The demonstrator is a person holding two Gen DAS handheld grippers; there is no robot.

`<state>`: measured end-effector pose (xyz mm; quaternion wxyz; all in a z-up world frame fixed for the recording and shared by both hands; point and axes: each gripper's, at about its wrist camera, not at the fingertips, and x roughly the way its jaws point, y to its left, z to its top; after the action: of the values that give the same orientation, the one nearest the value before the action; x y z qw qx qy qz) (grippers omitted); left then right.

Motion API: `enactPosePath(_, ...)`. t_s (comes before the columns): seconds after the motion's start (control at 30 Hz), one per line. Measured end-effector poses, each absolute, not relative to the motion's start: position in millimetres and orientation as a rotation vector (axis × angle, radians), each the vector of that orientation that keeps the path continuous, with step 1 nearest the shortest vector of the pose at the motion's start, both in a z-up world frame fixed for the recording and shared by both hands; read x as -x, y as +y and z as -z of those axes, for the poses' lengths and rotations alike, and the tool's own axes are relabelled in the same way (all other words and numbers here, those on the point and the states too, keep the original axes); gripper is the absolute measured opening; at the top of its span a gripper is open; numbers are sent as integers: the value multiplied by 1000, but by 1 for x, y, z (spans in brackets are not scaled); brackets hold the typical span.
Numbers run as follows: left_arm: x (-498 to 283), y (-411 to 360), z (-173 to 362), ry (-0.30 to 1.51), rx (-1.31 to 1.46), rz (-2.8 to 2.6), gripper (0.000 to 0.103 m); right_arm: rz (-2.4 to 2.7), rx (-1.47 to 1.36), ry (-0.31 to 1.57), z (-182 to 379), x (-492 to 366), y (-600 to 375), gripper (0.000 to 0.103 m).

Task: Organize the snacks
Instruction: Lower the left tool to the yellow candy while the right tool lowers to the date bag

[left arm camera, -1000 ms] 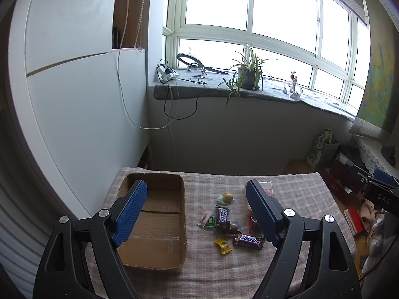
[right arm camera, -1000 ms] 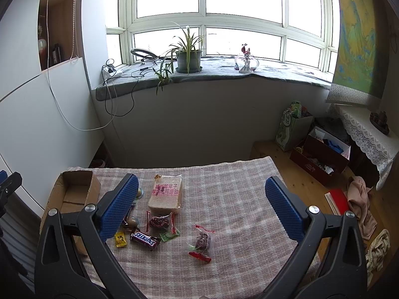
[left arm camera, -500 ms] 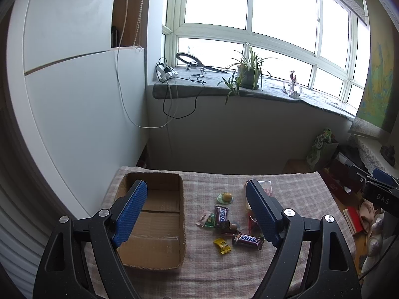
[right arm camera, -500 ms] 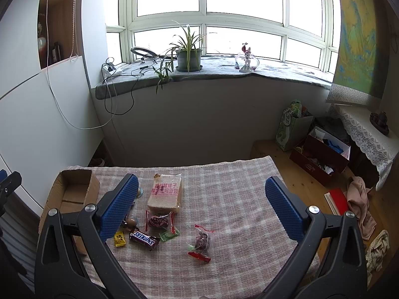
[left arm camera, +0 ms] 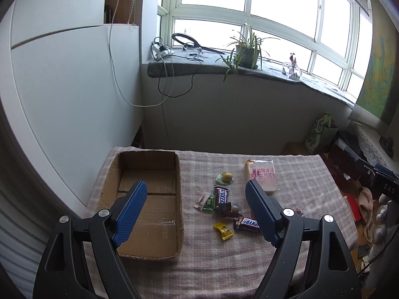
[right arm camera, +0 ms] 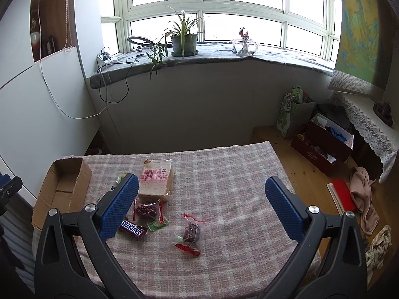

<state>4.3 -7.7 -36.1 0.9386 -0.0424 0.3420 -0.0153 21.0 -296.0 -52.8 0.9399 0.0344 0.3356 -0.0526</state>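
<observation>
Both units held above the checked-cloth surface (left arm camera: 294, 172), nothing between the jaws of either.

Left hand-held gripper (left arm camera: 195, 189): jaws wide apart, empty. Its left pad sits in front of the cardboard box (left arm camera: 147, 204); its right pad overlaps the near corner of the bread pack (left arm camera: 261, 174).

Right hand-held gripper (right arm camera: 200, 186): jaws wide apart, empty, over the right half of the cloth.

Box: open top, nothing visible inside, at the left end of the surface.

Snacks loose on the cloth to the right of the box, none in it:
- Snickers bar (left arm camera: 248, 223) near the front, a second one (left arm camera: 221, 195) further back
- yellow candy (left arm camera: 224, 230) just beside the front bar
- green sachet (left arm camera: 209, 201)
- small round yellow item (left arm camera: 226, 177) on a wrapper
- clear packet with dark contents (right arm camera: 190, 233), red ends, apart from the rest toward the right
</observation>
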Motion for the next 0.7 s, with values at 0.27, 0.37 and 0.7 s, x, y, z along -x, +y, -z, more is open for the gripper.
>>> enactPosePath(0.27,-15,-27,68,793,86,137,66,112,-78,786,91,-18,-313,93)
enactPosePath(0.37,-18,-34,81,836,92,178,57,91,-100,833,106,-19,-314,84)
enactPosePath(0.7,-33,-58,132,978,95,283,30,-2,-167,988,158,-37,-312,62)
